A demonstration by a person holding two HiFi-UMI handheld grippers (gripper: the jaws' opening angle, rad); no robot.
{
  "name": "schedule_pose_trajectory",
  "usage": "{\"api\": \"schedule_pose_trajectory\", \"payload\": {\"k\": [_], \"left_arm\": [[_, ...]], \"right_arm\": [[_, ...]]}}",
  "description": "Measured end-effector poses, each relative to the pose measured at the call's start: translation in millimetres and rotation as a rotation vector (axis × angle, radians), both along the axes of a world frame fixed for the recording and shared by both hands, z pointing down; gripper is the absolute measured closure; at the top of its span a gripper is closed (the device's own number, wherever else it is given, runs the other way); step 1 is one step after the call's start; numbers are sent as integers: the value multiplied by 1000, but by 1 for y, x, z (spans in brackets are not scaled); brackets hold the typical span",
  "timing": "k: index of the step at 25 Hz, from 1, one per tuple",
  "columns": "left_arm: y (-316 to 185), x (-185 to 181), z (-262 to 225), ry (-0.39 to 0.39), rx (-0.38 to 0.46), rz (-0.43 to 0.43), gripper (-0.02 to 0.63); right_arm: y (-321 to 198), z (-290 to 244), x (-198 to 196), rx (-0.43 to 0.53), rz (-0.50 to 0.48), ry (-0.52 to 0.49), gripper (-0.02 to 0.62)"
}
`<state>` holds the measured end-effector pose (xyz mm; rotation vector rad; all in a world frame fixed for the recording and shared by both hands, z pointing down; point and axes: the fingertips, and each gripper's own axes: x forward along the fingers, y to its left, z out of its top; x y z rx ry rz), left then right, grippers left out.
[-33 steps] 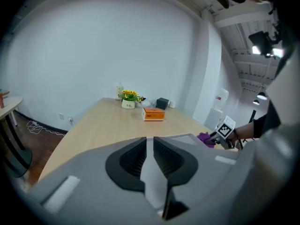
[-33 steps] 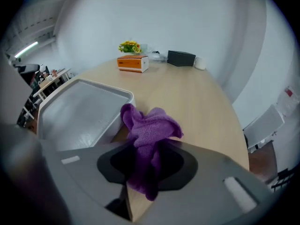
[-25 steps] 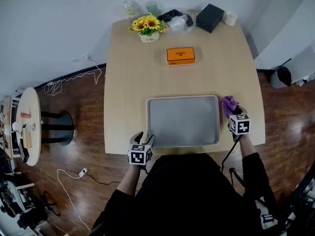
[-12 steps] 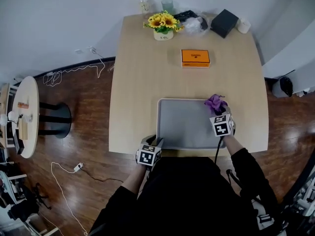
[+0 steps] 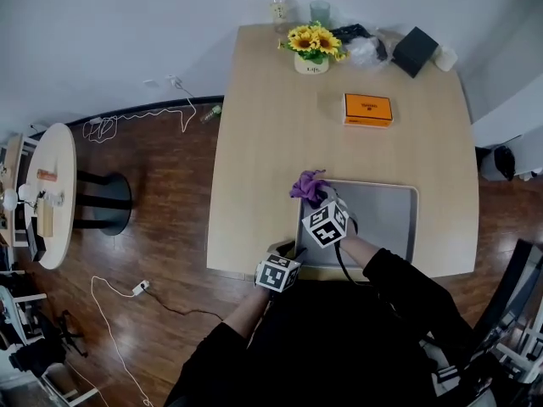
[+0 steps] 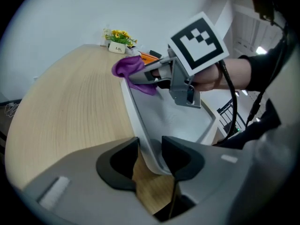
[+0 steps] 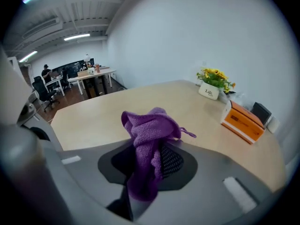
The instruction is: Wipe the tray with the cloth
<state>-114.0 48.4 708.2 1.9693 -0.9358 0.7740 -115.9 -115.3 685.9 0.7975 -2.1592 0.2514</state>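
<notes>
Pale wood table (image 5: 263,125) fills the middle of the room, and the grey tray (image 5: 386,223) lies at its near edge, right in front of the person. The purple cloth (image 5: 307,186) sits bunched at the tray's far-left corner, pinched between the narrow-set jaws of the right gripper (image 7: 147,158); whether it touches the tray floor or only hangs over the rim I cannot tell. The left gripper (image 6: 149,158) has the tray's near-left corner rim between its jaws, which have just been opening and stand wide, with bare wood showing between one pad and the rim, so they are not pinching it. From here the likely trouble is the tray sliding or turning under a stroke, since nothing clamps it. The wadded cloth could also catch on the raised rim and pull out of the jaws, or wipe with only a small tuft. Farther back lie an orange box (image 5: 367,108), whose print is too small to read, and a pot of sunflowers (image 5: 314,45) with a label that seems to read "Life". A black box (image 5: 414,51) stands at the far corner.
</notes>
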Motion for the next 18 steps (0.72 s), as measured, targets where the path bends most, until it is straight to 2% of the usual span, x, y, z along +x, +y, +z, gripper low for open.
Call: {"api": "schedule_pose_trajectory", "payload": {"k": [3,6,8,10,14,18], "left_arm": [[1,-5,2,5,-1,-1,460],[3,-8,4,8,-11,-12,459],[3,-7,4,1,-20,-18,459],[3,-4,4,-14,-29,-21,459],[2,-3,6,-59,-41,-33,459],[1,-3,2,-96,-46,-50,460]], "right_arm": [[4,1,-8,-8,-7,-5,497],[19,3,-3,-54,-101,-9,495],[30,3,11,-57,-167,21,494],[37,3,38,-36,-174,42,492],[36,5,132,-24,-13,38,492],[30,5,246,-45,167,106,492]]}}
